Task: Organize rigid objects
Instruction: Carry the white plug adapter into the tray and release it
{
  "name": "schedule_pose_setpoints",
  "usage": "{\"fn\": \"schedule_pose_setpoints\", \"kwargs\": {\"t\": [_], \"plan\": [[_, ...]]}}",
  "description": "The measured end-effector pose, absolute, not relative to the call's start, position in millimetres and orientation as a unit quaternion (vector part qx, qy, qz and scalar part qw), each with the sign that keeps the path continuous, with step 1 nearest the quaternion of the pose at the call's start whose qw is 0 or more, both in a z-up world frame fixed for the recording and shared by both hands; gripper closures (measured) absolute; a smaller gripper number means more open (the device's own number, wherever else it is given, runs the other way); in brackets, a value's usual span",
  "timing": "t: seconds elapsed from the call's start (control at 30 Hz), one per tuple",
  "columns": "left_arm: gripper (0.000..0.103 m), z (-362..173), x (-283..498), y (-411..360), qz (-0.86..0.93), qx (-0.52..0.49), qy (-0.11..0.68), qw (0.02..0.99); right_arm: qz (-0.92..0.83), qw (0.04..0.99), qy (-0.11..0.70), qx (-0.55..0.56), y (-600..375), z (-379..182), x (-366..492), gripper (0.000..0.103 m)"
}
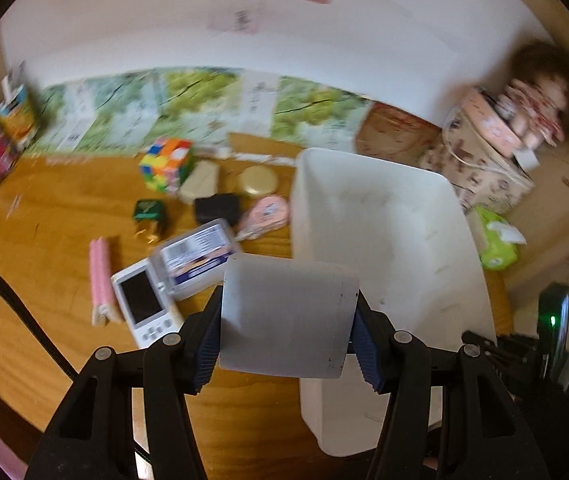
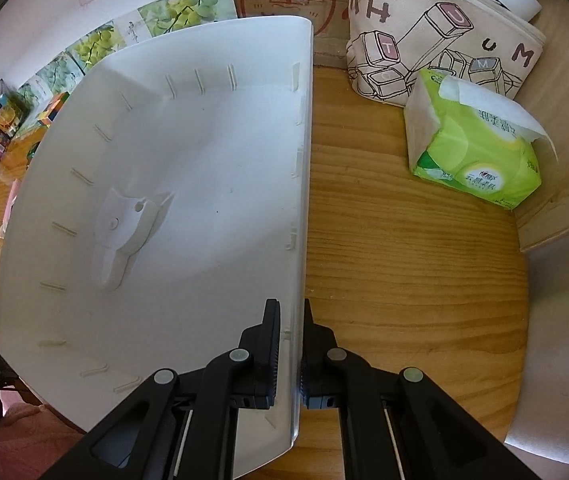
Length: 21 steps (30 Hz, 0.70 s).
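The right gripper [image 2: 289, 356] clamps the bin [image 2: 188, 168] wall to steady it. The left gripper [image 1: 286, 322] squeezes a white box [image 1: 288, 316], with the bin just ahead for dropping.

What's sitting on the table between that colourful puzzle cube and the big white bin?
In the left wrist view, a round gold tin lies between the puzzle cube and the white bin, with a beige box nearer the cube.

White bin [image 2: 204, 160] and pale grey box [image 1: 288, 320] on a honey-brown wood-grain surface [image 2: 404, 280]

Multicoloured puzzle cube [image 1: 168, 164], pink rolled item [image 1: 100, 276], black box [image 1: 217, 207], gold round tin [image 1: 258, 181], lime-green tissue pack [image 2: 480, 160], cream bag [image 2: 444, 32] with black-outlined key drawings, black gripper arms with blue pads [image 1: 366, 344].
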<state>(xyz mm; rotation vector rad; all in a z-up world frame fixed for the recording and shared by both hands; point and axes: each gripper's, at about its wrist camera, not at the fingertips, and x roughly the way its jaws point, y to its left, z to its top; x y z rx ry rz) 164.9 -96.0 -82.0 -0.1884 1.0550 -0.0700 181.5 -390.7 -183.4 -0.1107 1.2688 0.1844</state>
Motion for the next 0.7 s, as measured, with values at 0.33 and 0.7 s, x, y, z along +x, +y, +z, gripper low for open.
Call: {"fn": "schedule_pose_setpoints", "kwargs": {"t": [0.33, 0.7], "plan": [[0.042, -77.5, 153.0, -155.9, -0.138, -0.025, 0.477, 0.868, 0.082, 0.796, 0.599, -0.039, -394.1, -183.5, 180.0, 0.095], [0.042, -104.5, 148.3, -211.5, -0.201, 0.044, 0.525, 0.826, 0.076, 0.789, 0.608, -0.042, -390.8, -186.1, 179.3, 0.095]]}}
